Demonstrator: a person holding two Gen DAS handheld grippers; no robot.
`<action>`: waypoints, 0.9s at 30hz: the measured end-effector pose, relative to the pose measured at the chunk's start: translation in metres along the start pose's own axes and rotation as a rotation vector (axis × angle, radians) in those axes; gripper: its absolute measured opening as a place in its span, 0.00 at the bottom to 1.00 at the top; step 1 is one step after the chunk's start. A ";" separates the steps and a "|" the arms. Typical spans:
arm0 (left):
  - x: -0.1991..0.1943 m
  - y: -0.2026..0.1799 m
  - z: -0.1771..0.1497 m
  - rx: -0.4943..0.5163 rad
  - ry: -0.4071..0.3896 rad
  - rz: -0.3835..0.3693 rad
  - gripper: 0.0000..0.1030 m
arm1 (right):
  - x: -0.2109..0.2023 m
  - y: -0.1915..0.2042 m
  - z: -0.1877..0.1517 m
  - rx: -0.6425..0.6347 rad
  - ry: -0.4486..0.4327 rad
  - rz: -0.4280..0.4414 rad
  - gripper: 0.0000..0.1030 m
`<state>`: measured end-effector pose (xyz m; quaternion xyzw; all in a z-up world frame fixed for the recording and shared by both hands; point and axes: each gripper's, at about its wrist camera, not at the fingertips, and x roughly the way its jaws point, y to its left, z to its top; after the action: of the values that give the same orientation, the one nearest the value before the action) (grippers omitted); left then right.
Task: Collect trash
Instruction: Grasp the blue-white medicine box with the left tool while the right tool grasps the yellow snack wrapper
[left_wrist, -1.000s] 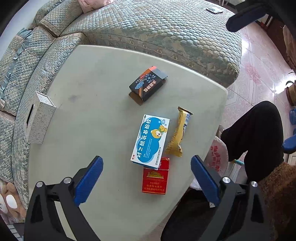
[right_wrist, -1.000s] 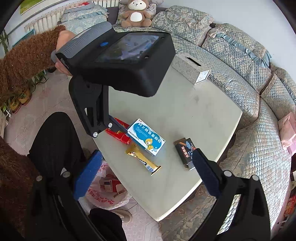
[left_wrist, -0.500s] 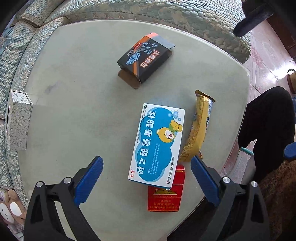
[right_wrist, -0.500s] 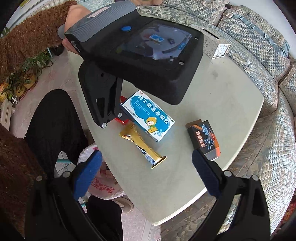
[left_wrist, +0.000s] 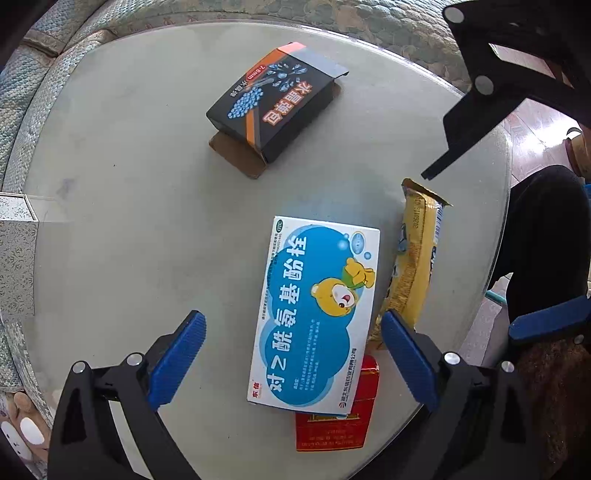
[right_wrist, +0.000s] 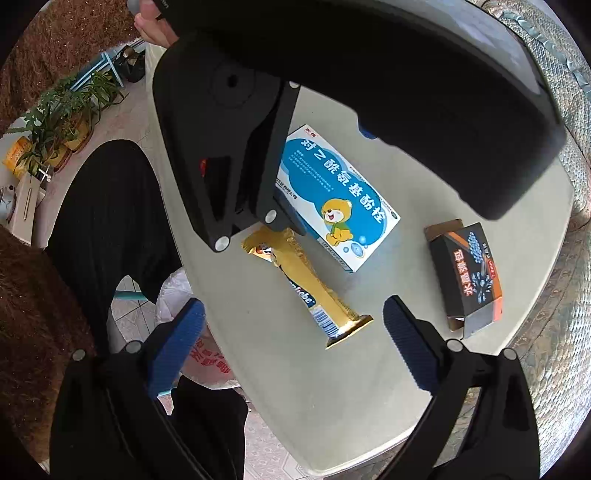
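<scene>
A blue and white medicine box (left_wrist: 317, 310) (right_wrist: 338, 195) lies on the pale table (left_wrist: 129, 240), partly over a red cigarette pack (left_wrist: 338, 424). A gold snack wrapper (left_wrist: 415, 262) (right_wrist: 314, 288) lies just to its right. A black and orange box (left_wrist: 277, 103) (right_wrist: 469, 277) sits farther off with a flap open. My left gripper (left_wrist: 291, 354) is open, low over the medicine box, its blue pads on either side of it. My right gripper (right_wrist: 293, 343) is open above the wrapper's barcode end. The left gripper's body hides the red pack in the right wrist view.
A silver patterned tissue box (left_wrist: 16, 258) stands at the table's left edge. A quilted sofa (left_wrist: 332, 14) curves round the far side. A white plastic bag (right_wrist: 199, 354) with red print sits on the floor beside a person's dark trousers (right_wrist: 107, 221). Potted plants (right_wrist: 62, 118) stand farther away.
Both grippers have dropped closer to the table. The left has closed in over the medicine box, and the right has come down toward the gold wrapper. Neither has taken hold of anything.
</scene>
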<state>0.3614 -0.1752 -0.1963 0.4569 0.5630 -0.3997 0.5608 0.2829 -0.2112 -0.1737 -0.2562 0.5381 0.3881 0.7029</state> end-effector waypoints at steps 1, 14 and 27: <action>0.003 0.000 0.002 0.000 0.003 -0.005 0.91 | 0.004 -0.001 0.000 -0.002 0.006 -0.003 0.92; 0.034 0.013 0.007 -0.050 0.064 -0.053 0.90 | 0.032 -0.023 -0.005 0.052 -0.035 0.019 0.55; 0.027 0.033 -0.012 -0.148 0.023 -0.069 0.85 | 0.033 -0.015 -0.013 0.115 -0.083 -0.041 0.38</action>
<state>0.3917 -0.1533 -0.2204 0.3991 0.6130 -0.3707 0.5723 0.2922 -0.2211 -0.2101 -0.2100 0.5246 0.3521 0.7461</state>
